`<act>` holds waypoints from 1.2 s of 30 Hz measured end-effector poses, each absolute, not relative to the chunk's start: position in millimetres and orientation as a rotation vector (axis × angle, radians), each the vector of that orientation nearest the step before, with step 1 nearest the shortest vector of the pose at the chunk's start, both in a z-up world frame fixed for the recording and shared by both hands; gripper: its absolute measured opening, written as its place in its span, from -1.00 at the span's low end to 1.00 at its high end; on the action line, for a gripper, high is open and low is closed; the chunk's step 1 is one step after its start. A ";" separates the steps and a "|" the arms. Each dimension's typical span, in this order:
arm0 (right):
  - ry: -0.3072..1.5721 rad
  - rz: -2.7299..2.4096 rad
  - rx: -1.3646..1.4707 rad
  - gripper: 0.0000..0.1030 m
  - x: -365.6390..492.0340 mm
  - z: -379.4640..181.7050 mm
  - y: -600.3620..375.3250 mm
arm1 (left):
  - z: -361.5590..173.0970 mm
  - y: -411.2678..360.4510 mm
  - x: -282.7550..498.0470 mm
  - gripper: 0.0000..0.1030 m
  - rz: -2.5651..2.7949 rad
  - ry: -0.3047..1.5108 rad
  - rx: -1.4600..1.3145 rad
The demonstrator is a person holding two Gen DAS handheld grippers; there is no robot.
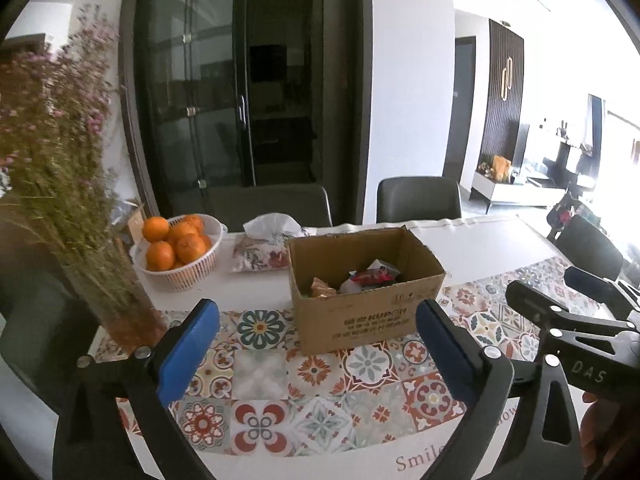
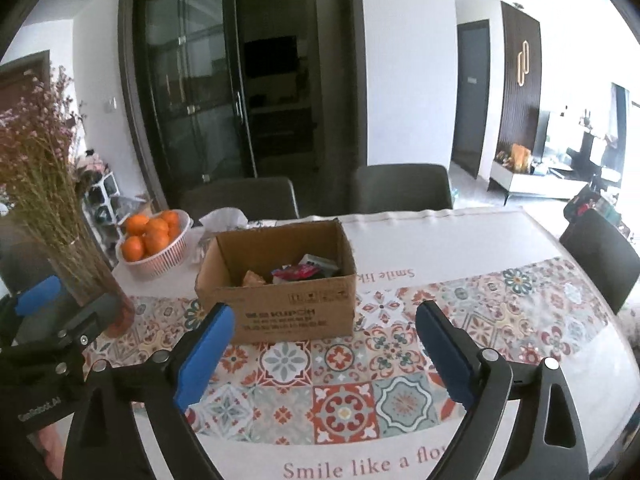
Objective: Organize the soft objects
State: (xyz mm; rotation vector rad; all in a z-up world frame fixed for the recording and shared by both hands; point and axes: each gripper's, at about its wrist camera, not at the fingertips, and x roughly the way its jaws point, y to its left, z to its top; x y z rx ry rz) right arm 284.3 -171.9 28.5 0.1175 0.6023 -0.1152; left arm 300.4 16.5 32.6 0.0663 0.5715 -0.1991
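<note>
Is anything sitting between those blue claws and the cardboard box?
Nothing visible does. Both the left gripper and the right gripper are open and empty, with only bare patterned tablecloth before the cardboard box.

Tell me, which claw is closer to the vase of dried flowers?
Left. The left claw hangs open just right of the vase of dried flowers; the right claw, also open, sits farther right, beyond the left one.

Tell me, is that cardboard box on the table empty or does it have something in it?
Not empty. The cardboard box stands open-topped, and colourful packets lie at its bottom; it is far from full.
</note>
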 end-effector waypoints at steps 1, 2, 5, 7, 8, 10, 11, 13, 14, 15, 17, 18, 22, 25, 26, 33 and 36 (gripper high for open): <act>0.593 -0.122 0.114 0.82 279.1 29.9 -170.3 | 34.6 17.4 292.7 0.99 -0.194 0.559 0.069; 0.576 -0.131 0.105 0.84 270.8 32.3 -169.6 | 36.5 17.5 285.3 1.00 -0.187 0.551 0.069; 0.541 -0.146 0.078 0.94 252.9 37.2 -165.5 | 40.2 20.1 265.8 1.00 -0.171 0.529 0.061; 0.520 -0.154 0.064 0.96 241.8 39.5 -164.2 | 41.2 22.7 254.5 1.00 -0.165 0.524 0.051; 0.507 -0.159 0.054 0.96 234.4 40.8 -163.3 | 41.8 23.5 248.5 1.00 -0.163 0.523 0.047; 0.490 -0.166 0.041 0.96 221.3 42.7 -163.4 | 42.5 23.6 236.6 1.00 -0.150 0.517 0.045; 0.485 -0.162 0.037 0.96 214.3 43.8 -162.6 | 42.9 23.6 229.9 1.00 -0.140 0.515 0.042; 0.479 -0.162 0.031 0.96 202.4 45.3 -162.3 | 43.3 22.3 215.9 1.00 -0.135 0.507 0.037; 0.476 -0.159 0.031 0.96 194.2 46.2 -163.1 | 43.4 21.8 210.5 1.00 -0.132 0.506 0.035; 0.476 -0.154 0.033 0.96 188.6 46.8 -164.0 | 43.5 20.9 203.9 1.00 -0.130 0.504 0.034; 0.474 -0.145 0.044 0.96 174.9 47.7 -166.4 | 44.1 18.4 190.1 1.00 -0.131 0.499 0.031; 0.474 -0.139 0.044 0.96 167.8 47.8 -167.7 | 44.6 16.9 182.2 1.00 -0.134 0.497 0.033; 0.469 -0.135 0.047 0.96 141.9 47.2 -172.8 | 45.4 12.7 157.9 1.00 -0.135 0.488 0.036; 0.469 -0.125 0.059 0.96 124.5 45.8 -176.9 | 45.3 8.6 139.4 1.00 -0.140 0.486 0.036; 0.468 -0.124 0.061 0.96 120.0 44.9 -177.4 | 44.8 7.4 135.3 1.00 -0.140 0.487 0.034; 0.467 -0.112 0.081 0.96 88.4 41.7 -183.8 | 44.3 4.0 103.6 1.00 -0.134 0.486 0.039; 0.461 -0.108 0.082 0.96 78.7 41.5 -184.3 | 44.9 4.4 91.4 1.00 -0.133 0.482 0.039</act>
